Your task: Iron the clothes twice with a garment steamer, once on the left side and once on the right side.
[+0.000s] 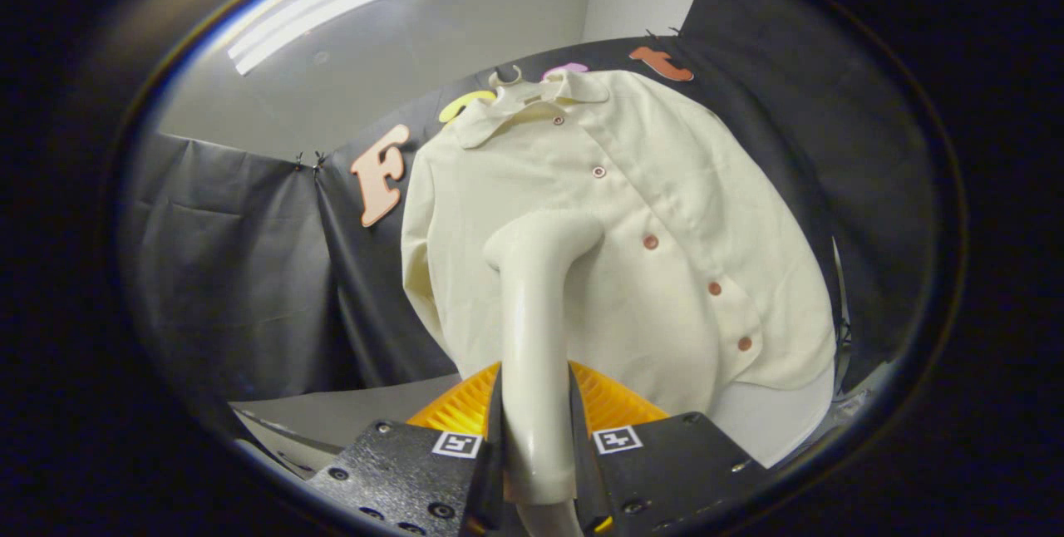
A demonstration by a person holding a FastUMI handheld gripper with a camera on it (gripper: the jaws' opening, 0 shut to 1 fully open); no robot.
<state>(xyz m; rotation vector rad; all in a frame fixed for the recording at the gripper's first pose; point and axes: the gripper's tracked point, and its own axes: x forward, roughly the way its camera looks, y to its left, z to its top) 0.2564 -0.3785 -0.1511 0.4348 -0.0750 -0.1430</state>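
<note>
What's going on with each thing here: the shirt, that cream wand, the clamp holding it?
Shirt: hanging on a hanger, buttoned down the front.
Garment steamer: upright between the fingers, head toward the shirt's front.
Gripper: shut on the steamer's handle.

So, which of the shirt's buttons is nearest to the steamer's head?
The middle button on the shirt: it sits just beside the steamer head, while the others lie further up or down. The gripper is shut on the steamer.
</note>
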